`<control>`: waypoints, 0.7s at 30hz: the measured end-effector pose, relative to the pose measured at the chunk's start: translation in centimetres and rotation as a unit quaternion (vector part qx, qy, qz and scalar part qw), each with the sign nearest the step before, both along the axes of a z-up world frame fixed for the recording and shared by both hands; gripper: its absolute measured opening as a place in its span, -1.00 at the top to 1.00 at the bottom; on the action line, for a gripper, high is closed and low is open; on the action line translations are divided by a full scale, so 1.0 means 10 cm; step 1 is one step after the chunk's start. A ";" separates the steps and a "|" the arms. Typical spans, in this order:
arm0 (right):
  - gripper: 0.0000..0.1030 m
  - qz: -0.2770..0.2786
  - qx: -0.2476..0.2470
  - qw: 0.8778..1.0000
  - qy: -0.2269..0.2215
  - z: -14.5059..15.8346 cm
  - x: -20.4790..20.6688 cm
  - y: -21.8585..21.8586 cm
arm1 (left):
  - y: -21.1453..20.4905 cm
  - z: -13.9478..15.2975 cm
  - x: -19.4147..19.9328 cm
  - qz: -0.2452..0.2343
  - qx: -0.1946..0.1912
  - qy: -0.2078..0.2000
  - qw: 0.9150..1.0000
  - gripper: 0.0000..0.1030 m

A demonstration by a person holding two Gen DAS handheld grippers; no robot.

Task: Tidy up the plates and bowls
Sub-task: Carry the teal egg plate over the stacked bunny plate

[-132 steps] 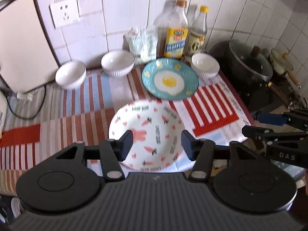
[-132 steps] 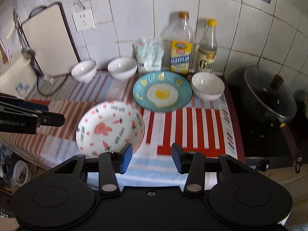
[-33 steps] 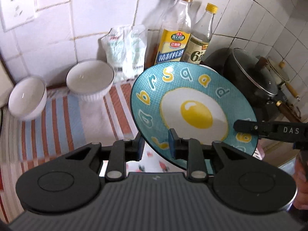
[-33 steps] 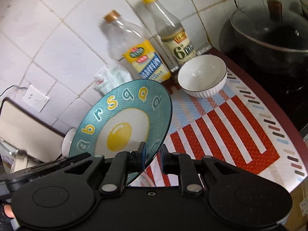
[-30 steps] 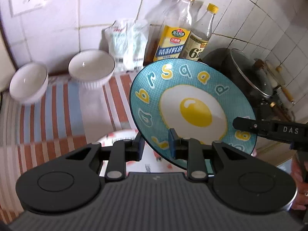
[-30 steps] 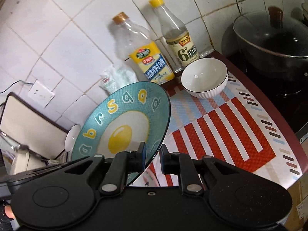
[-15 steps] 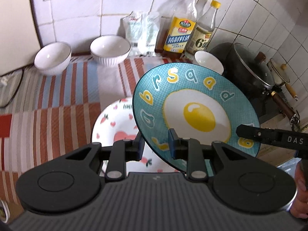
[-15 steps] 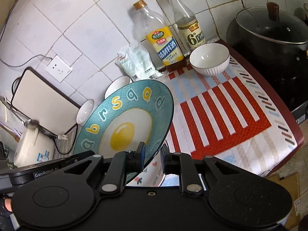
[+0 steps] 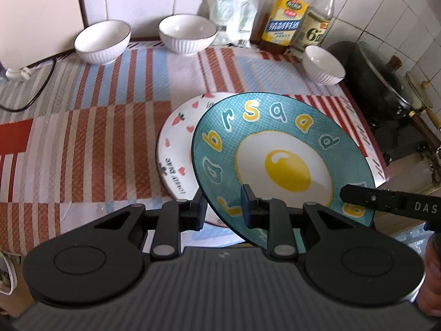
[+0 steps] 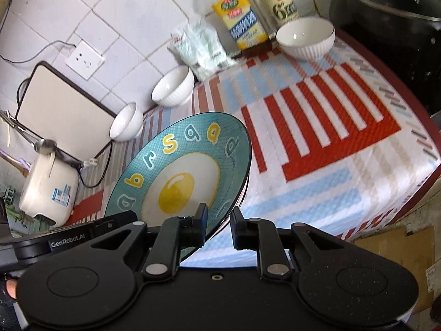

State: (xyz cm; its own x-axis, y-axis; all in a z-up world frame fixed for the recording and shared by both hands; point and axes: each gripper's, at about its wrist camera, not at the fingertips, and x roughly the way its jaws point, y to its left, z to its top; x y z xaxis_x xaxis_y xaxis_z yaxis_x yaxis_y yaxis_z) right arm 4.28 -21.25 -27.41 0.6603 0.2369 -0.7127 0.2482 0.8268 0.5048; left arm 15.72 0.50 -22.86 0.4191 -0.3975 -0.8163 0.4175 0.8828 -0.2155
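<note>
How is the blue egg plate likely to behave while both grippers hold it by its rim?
The blue egg plate looks glazed and rigid, so probably slippery and breakable. Pinched by the left gripper and right gripper, it tilts and may slide.

Teal plate point(image 9: 284, 149) with fine grid texture, white-and-yellow fried egg centre, yellow and pale letters round rim. White plate point(image 9: 176, 138) at its 9 o'clock, red hearts, carrots, black lettering. Bench cloth point(image 9: 91, 127) striped red, light blue, white, beige. Three white ribbed bowls point(image 9: 102, 40) at 12 o'clock. Bottle label point(image 9: 285, 24) yellow-blue. Black tongs point(image 9: 223, 207).
</note>
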 end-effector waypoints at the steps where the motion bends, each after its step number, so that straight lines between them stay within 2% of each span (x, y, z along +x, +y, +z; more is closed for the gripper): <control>1: 0.57 0.002 0.000 1.000 0.003 -0.02 0.01 0.01 | 0.01 -0.03 0.01 0.001 0.000 0.004 1.000 0.54; 6: 0.57 0.009 0.006 1.000 0.014 -0.12 0.09 0.04 | 0.09 -0.18 0.05 0.017 -0.006 0.028 0.999 0.54; 12: 0.57 0.019 0.007 0.999 0.035 -0.29 0.20 0.09 | 0.09 -0.33 0.13 0.022 0.011 0.035 0.999 0.54; 21: 0.56 0.019 0.001 0.998 0.056 -0.41 0.30 0.18 | 0.15 -0.48 0.25 0.039 0.015 0.059 0.997 0.54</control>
